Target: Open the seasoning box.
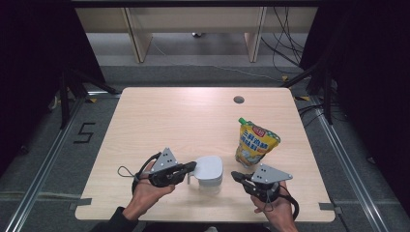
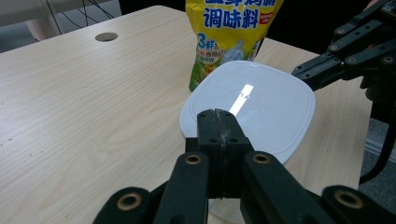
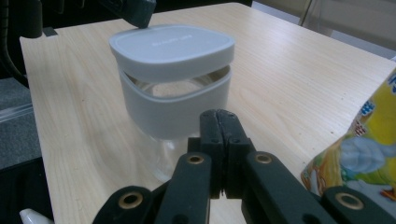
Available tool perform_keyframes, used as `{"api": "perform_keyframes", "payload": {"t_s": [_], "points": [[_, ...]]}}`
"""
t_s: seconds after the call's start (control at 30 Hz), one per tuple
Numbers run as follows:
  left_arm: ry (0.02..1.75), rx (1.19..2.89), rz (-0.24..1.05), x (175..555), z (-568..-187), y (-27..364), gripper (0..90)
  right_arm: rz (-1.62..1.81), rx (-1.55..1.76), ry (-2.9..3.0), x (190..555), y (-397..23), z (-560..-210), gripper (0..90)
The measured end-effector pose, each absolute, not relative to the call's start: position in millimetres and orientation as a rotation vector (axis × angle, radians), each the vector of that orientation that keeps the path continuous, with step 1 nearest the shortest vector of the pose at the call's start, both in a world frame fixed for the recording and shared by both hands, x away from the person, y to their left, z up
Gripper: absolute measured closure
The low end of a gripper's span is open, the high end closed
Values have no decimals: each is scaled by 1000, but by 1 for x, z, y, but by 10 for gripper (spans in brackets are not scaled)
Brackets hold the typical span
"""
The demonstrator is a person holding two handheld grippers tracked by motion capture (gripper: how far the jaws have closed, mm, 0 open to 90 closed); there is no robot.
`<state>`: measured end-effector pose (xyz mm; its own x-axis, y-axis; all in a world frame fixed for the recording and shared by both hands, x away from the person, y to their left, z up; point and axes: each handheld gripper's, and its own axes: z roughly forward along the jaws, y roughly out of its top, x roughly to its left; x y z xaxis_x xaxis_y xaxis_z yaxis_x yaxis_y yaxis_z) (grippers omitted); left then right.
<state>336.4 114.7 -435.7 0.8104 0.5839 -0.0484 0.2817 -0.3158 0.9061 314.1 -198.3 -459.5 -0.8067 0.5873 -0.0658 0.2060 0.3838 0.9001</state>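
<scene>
yellow pouch (image 2: 231, 32) top cut off, container (image 3: 173, 88) base behind jaws

Pale wooden table (image 1: 159, 121) on grey floor (image 1: 43, 145) — metal rails (image 1: 41, 169) alongside. Beyond, light wooden furniture legs (image 1: 138, 41), loose black cables (image 1: 285, 43) — dark curtains (image 1: 29, 63) either side.

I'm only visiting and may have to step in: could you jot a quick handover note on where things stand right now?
Left gripper: fingers shut, tips at the rim of the white lid, nothing between them.
Right gripper: fingers shut and empty, just right of the jar.
Things: the jar stands near the table's front edge, its lid tilted, one side raised off the collar. The yellow seasoning pouch stands behind it, to the right.
Done: lid loosened.
Left: probably taking the lid off and pouring from the pouch.
</scene>
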Motion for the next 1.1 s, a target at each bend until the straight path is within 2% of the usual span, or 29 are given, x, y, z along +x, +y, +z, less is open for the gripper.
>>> {"api": "perform_keyframes", "payload": {"t_s": [1.0,1.1], "points": [[668,1908,333,335,-438,119,891,1446,618,2279,317,-171,-446,900],[688,1887,340,335,-440,120,848,1445,590,2272,317,-168,-441,900]]}}
